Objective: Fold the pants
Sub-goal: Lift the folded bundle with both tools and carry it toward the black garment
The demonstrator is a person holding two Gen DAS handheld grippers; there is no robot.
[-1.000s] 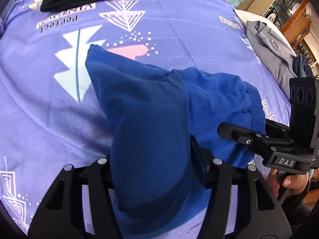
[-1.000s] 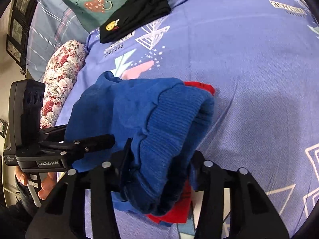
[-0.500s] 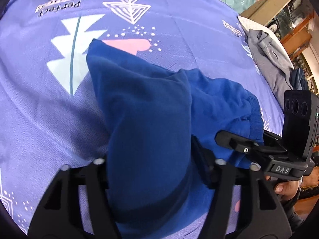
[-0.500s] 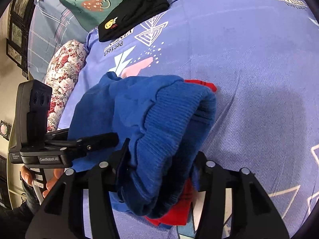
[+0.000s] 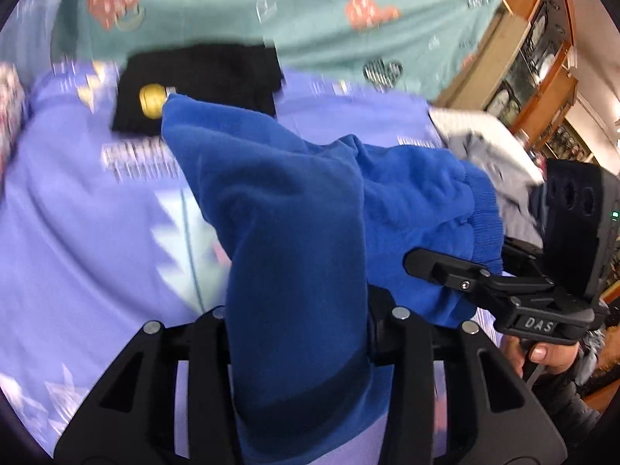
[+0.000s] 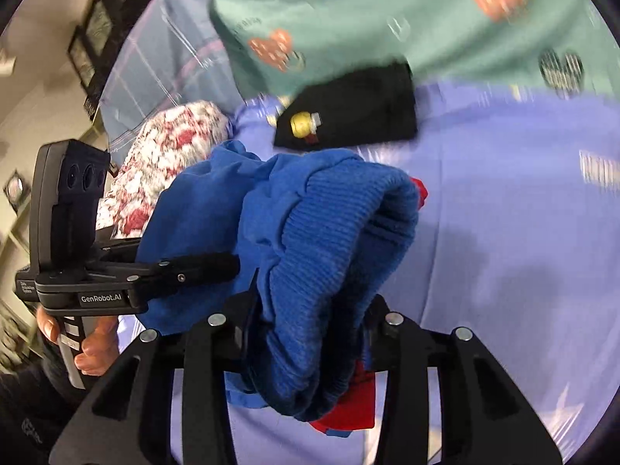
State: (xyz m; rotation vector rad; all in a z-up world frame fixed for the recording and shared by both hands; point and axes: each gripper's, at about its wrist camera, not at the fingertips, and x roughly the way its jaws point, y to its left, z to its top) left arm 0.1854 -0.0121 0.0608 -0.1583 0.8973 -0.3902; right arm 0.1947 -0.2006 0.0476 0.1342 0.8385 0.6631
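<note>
1 pair of blue pants (image 5: 294, 232) over the bed (image 5: 77, 232), pinched by 2 closing hand-held grippers: left hand-held gripper (image 5: 298, 333), right hand-held gripper (image 6: 310, 325). 1 black garment (image 5: 201, 73) behind.

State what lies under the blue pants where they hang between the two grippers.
Under the blue pants lies the purple printed bedsheet. Red fabric shows beneath the ribbed waistband; whether it belongs to the pants cannot be told. The sheet directly below is covered.
</note>
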